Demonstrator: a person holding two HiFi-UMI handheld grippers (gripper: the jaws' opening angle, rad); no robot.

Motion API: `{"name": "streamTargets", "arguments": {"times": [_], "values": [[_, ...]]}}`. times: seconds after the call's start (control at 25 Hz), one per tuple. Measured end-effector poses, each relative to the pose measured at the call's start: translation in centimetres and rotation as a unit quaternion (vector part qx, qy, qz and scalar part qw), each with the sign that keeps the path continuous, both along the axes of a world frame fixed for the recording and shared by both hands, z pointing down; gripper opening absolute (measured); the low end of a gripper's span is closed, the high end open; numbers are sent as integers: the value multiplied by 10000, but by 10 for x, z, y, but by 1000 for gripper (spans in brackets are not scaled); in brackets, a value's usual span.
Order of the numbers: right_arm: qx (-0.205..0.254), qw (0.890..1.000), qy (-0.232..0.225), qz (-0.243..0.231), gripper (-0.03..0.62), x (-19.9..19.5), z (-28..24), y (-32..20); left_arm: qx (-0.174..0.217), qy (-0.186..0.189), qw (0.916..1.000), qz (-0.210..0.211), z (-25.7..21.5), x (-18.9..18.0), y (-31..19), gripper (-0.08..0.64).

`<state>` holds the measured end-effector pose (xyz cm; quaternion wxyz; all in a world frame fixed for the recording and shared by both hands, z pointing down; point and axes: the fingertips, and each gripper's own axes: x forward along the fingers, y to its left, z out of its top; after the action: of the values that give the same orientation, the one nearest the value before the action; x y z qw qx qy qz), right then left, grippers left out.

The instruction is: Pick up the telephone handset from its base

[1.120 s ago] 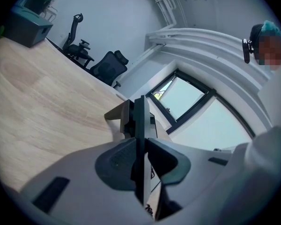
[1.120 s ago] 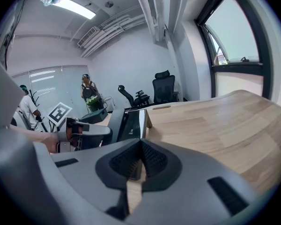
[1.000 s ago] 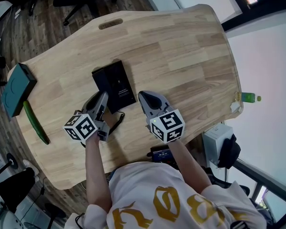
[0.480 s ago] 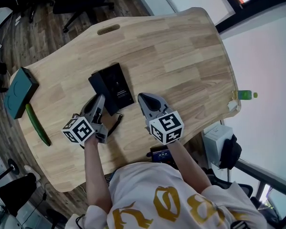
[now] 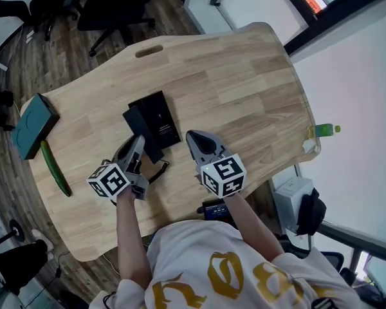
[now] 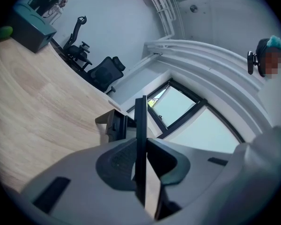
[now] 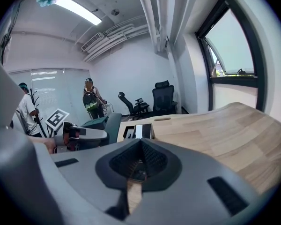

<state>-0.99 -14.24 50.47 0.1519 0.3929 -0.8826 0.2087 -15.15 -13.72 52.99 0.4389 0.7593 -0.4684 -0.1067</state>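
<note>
The black telephone base (image 5: 162, 116) lies flat on the wooden table (image 5: 244, 89). The slim black handset (image 5: 141, 132) hangs tilted just above the base's left side, with my left gripper (image 5: 137, 143) shut on it. In the left gripper view the handset (image 6: 140, 125) stands edge-on between the pads, with the base (image 6: 113, 124) behind it. A coiled black cord (image 5: 157, 170) trails from the handset towards the table's near edge. My right gripper (image 5: 197, 140) hovers to the right of the base, shut with nothing in it.
A teal box (image 5: 32, 125) and a long green object (image 5: 54, 167) lie at the table's left end. A slot (image 5: 148, 50) is cut in the far edge. Office chairs (image 5: 112, 5) stand beyond the table. A green bottle (image 5: 325, 131) sits off its right edge.
The handset has come up off the base and now tilts apart from it in the left gripper. Both grippers have risen a little.
</note>
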Motion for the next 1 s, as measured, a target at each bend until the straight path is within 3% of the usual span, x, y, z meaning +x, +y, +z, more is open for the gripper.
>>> {"name": "streamTargets", "arguments": {"times": [0.52,0.72,1.0], "values": [[363,9992,-89,171,5,2,-29,16,369,160,9991,145,-40,8,27,72],[418,9983,-335,223,5,4,-43,26,445,672,9966,163,-56,14,44,72],[528,9971,-513,209,5,1,-56,40,582,815,9940,442,-74,23,66,72]]}}
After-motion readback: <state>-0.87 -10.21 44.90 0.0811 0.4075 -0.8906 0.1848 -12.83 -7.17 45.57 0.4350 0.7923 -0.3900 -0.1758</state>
